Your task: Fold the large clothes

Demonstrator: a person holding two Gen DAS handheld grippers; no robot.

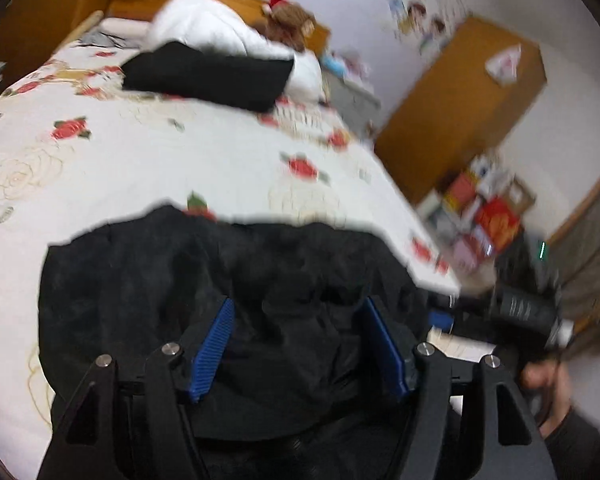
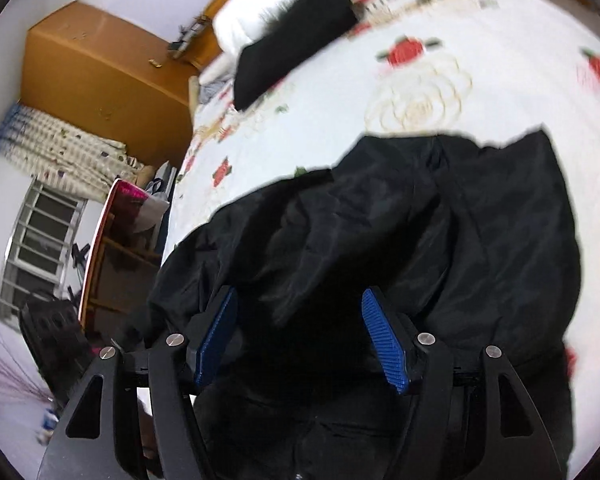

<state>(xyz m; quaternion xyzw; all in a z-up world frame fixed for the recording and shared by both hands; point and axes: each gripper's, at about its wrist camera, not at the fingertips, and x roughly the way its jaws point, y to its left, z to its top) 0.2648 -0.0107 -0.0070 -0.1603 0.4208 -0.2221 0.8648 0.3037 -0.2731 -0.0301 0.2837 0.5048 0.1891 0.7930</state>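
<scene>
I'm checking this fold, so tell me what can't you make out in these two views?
- Black garment: near part hidden behind the left gripper in the left view, behind the right gripper in the right.
- Boxes beside the bed: too blurred to read, left view.

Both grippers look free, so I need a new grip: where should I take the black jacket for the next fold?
Judging by its pose, grip the jacket at its far edge, which lies loose on the bedspread, coming from above with both grippers.
</scene>
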